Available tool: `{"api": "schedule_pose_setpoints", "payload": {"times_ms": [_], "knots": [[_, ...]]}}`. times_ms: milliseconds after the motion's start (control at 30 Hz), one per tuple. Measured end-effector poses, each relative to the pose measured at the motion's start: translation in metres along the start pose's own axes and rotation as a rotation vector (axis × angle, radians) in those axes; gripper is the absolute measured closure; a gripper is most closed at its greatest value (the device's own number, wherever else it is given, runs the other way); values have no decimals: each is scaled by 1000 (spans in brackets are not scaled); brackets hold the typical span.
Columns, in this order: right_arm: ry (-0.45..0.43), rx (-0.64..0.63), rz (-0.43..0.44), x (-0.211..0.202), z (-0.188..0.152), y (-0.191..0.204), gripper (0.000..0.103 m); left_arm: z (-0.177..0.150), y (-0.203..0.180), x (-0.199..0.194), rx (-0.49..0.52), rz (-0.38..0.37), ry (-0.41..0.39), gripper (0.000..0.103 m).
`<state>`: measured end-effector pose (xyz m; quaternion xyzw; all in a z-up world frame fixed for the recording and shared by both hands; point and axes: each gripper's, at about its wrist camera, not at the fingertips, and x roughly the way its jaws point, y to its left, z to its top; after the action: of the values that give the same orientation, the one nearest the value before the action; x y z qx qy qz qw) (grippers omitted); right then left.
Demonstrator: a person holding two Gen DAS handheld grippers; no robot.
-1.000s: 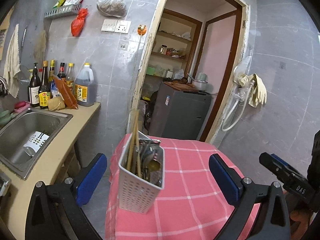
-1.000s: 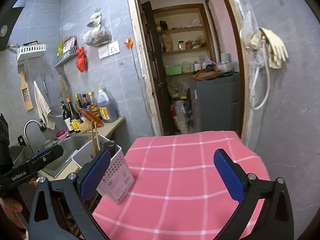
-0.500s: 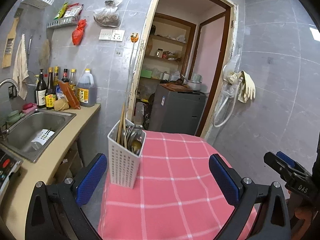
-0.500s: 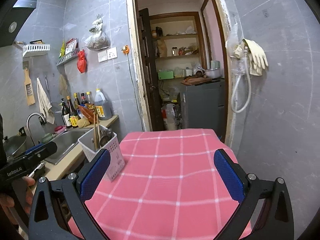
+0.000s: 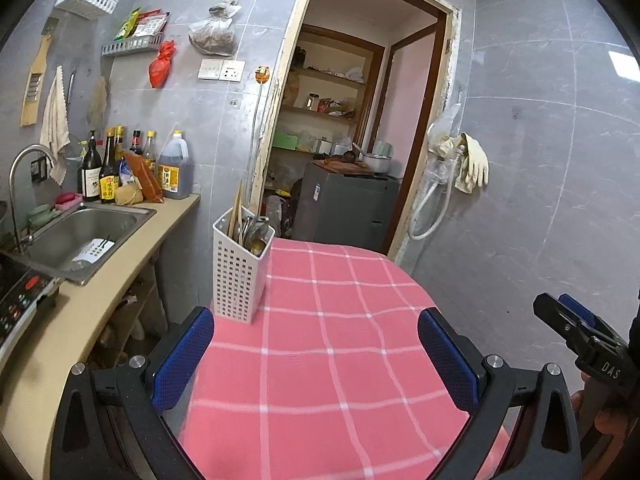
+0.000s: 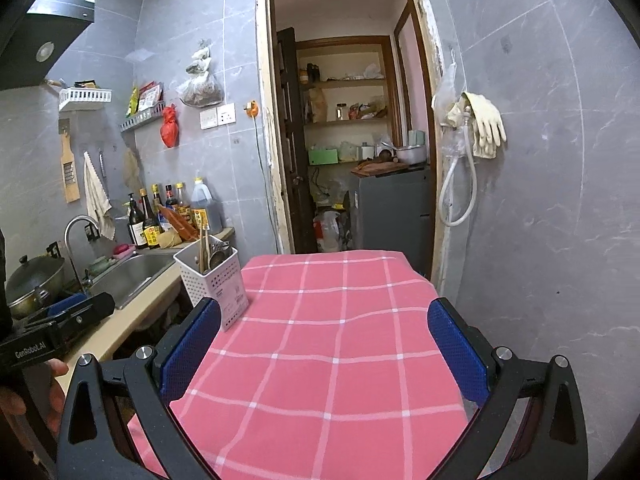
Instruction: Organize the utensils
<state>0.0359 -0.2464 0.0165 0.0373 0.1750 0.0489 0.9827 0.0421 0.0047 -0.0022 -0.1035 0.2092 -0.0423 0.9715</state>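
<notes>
Utensil holder point(image 5: 240, 272), white perforated plastic, stands upright at the far-left corner of the table point(image 5: 340, 360), on the pink checked cloth, at the edge next to the counter point(image 5: 120, 280). Contents: wooden chopsticks point(image 5: 237, 212) leaning at the left side of the holder, metal spoons point(image 5: 256, 236) bunched beside them; individual pieces too crowded to count. Same holder seen from the right wrist view point(image 6: 212, 280), a label on its near face. Left gripper point(image 5: 316, 356): jaws spread wide, blue pads empty, held above the near part of the cloth, well apart from the holder. Right gripper point(image 6: 324, 356): jaws likewise spread wide, nothing between the pads, over the near middle of the cloth. Rest of the cloth bare. Counter to the left carries a steel sink point(image 5: 80, 236) with a white perforated item lying in the basin, and a row of sauce bottles point(image 5: 120, 168) against the wall. Open doorway point(image 5: 360, 140) behind the table, grey cabinet inside. Rubber gloves point(image 5: 472, 164) hang on the right wall.
</notes>
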Motion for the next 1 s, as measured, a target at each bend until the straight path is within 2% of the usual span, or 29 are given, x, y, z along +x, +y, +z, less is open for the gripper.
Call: {"api": "schedule_pose_setpoints", "payload": {"times_ms": [300, 433, 533, 1000], "knots": [[-15, -5, -35, -36, -17, 1, 1, -23, -5, -27, -36, 60, 3, 0], [-27, -13, -53, -43, -16, -3, 1, -31, -11, -32, -1, 93, 17, 0], [-33, -3, -64, -46, -14, -6, 1, -32, -14, -34, 20, 101, 14, 0], [-14, -3, -56, -43, -17, -7, 1, -31, -12, -37, -14, 101, 6, 0]]}}
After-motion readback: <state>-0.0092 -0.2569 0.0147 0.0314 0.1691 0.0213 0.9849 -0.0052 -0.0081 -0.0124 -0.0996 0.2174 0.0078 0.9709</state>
